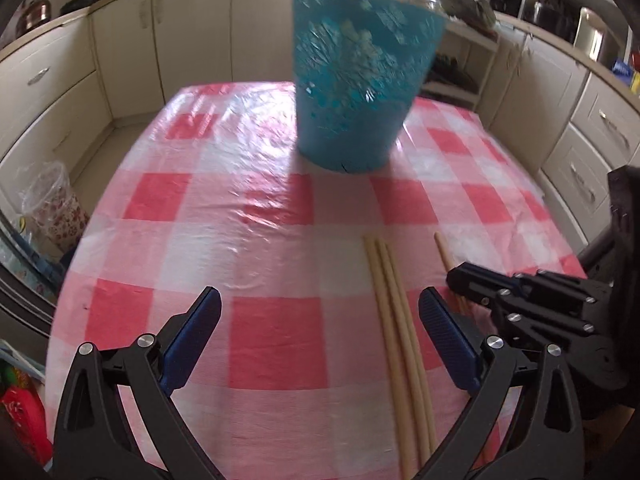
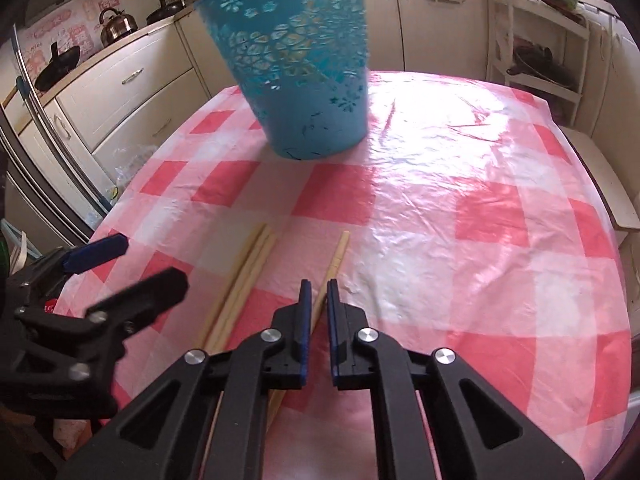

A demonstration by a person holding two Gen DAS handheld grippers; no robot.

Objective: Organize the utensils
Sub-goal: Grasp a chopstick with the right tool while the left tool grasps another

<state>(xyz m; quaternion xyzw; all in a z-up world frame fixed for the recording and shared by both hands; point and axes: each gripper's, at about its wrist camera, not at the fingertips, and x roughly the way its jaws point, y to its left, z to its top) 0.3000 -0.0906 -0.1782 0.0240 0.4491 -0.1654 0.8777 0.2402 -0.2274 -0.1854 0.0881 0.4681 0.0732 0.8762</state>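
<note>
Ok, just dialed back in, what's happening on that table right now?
A person is sorting chopsticks with two handheld grippers. The right gripper is down on the checkered tablecloth and closed on a single chopstick lying apart from the rest. The left gripper is open, hovering over a bundle of three chopsticks and holding nothing. The blue cutout basket stands upright farther back on the table, and I can't see anything in it yet.

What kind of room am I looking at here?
Most likely a home kitchen: cream cabinets with drawers run along the walls, a metal kettle sits on the counter, and a table in a red-checked tablecloth fills the middle.
</note>
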